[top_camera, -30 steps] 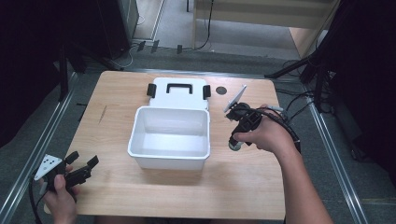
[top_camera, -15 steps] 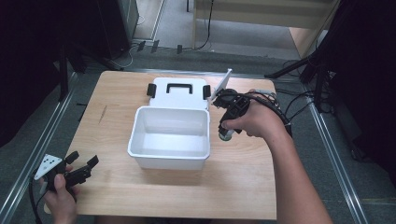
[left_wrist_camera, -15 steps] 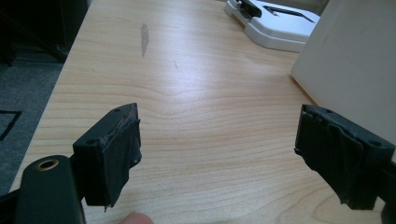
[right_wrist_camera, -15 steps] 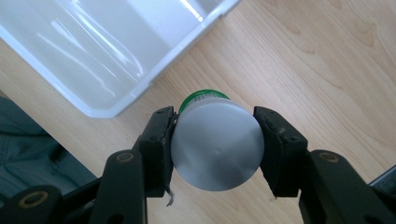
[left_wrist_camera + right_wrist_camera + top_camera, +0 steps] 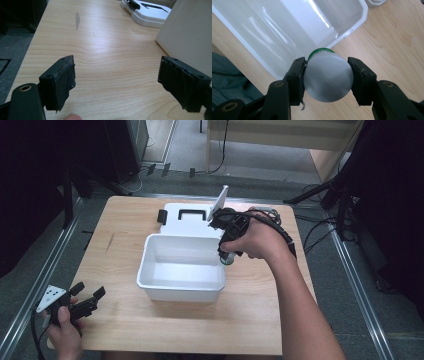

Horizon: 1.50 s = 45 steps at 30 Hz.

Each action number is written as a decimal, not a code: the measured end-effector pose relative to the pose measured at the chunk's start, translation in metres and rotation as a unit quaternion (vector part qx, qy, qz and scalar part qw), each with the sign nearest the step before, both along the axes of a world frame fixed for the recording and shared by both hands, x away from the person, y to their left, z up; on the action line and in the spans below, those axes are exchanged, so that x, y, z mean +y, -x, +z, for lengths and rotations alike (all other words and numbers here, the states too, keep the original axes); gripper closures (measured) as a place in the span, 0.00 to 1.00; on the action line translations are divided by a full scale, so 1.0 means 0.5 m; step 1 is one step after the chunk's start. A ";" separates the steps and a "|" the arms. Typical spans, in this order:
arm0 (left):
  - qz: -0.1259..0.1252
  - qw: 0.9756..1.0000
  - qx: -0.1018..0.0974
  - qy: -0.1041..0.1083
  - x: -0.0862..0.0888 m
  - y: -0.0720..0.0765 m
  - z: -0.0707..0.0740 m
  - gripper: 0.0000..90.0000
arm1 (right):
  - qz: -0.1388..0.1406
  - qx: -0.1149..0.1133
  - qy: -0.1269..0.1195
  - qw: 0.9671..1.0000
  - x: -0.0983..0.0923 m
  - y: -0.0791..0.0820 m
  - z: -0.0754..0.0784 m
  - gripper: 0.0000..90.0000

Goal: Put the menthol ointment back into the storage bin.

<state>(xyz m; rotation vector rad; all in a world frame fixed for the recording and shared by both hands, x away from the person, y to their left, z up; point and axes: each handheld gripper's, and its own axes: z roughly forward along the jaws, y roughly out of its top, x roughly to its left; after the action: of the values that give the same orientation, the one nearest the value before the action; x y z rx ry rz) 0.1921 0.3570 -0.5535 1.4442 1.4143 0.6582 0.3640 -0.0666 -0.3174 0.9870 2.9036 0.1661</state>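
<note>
In the high view, a white plastic bin is seen mid-desk, with its white lid lying flat just behind it. The right gripper is held at the bin's right rim, a small green-capped container between its jaws. The left gripper rests near the desk's front left corner.

In the left gripper view, the jaws are spread wide above bare wood.

In the right gripper view, the grey-bottomed container is clamped by both jaws beside the bin's rim.

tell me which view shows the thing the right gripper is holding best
The right gripper view: the grey, green-rimmed cylinder sits large between the right gripper jaws. In the high view it barely peeks out under the hand.
</note>
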 end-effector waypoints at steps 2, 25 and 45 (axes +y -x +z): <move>0.000 1.000 0.000 0.001 0.000 0.000 0.000 0.17 | 0.008 0.000 -0.004 1.000 0.014 0.000 -0.004 0.57; -0.001 1.000 0.003 0.005 0.003 -0.001 0.000 0.17 | 0.088 -0.002 -0.012 0.996 0.099 -0.010 -0.102 0.57; 0.001 1.000 0.003 0.011 0.005 -0.002 -0.001 0.17 | 0.121 -0.002 0.009 0.993 0.139 -0.009 -0.238 0.57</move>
<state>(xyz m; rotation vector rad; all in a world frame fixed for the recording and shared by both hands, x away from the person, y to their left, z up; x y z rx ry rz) 0.1928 0.3594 -0.5540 1.4280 1.4232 0.6378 0.3683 0.0028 -0.4364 0.6265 3.0071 0.1531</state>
